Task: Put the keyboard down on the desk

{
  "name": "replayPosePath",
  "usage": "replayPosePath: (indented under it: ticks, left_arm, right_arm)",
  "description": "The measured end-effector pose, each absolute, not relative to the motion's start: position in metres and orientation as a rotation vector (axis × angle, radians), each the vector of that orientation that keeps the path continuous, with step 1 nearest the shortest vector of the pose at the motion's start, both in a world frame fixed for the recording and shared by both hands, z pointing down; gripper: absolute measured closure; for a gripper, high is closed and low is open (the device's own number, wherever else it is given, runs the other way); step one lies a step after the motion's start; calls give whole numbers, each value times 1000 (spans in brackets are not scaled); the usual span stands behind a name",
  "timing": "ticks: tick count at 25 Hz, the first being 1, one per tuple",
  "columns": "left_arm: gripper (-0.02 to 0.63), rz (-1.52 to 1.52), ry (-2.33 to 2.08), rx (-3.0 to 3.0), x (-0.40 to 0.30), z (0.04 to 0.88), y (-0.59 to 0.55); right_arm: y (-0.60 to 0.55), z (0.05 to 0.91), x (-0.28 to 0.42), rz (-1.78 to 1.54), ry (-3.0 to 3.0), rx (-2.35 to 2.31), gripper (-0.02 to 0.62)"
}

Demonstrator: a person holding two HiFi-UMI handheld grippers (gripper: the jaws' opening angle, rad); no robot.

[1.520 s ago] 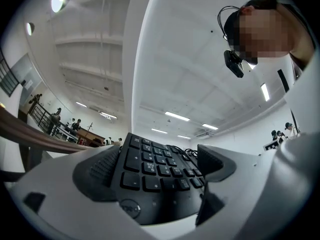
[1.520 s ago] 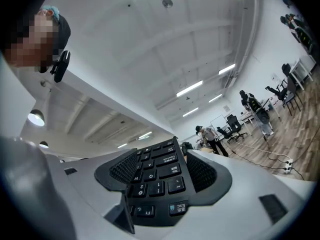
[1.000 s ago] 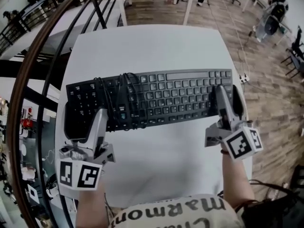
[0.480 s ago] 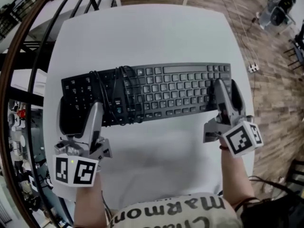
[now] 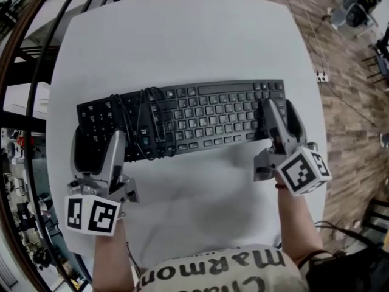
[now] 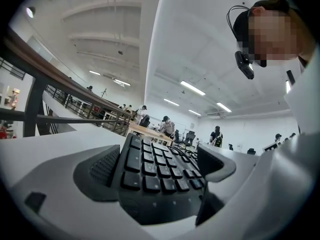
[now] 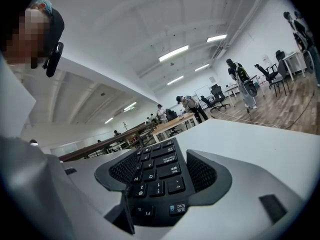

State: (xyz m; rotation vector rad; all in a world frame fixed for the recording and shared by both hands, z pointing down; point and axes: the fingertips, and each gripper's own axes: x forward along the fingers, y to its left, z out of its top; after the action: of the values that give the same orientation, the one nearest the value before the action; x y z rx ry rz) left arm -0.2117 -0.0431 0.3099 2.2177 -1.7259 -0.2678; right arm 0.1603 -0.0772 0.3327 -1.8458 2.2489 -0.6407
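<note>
Holding the keyboard [image 5: 182,119] by both ends, left gripper [image 5: 97,146] and right gripper [image 5: 281,119] jaws clamped on it, mid-frame over the white surface [image 5: 182,35]; next, probably settle flat, then open.

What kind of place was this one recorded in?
Probably an open-plan office or lab: a white desk under the keyboard, office chairs on a wood-look floor, a railing alongside, and people at tables under ceiling strip lights.
</note>
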Motion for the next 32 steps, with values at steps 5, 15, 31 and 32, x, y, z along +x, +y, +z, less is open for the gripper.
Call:
replayPosePath:
  ticks: [5, 15, 31, 32]
  left_arm:
    - [124, -239, -1707, 2176, -212, 312, -45]
    - [124, -159, -1672, 2109, -212, 314, -49]
    - [127, -187, -1693, 2035, -215, 294, -43]
    - [126, -192, -1691, 2037, -215, 292, -44]
  right_arm:
    - [-79, 338, 160, -715, 2260, -1880, 282]
    - [-78, 350, 160, -866, 2280, -1945, 282]
    - [-77, 358, 159, -1097, 2312, -1947, 282]
    - [-77, 359, 159, -1108, 2314, -1951, 282]
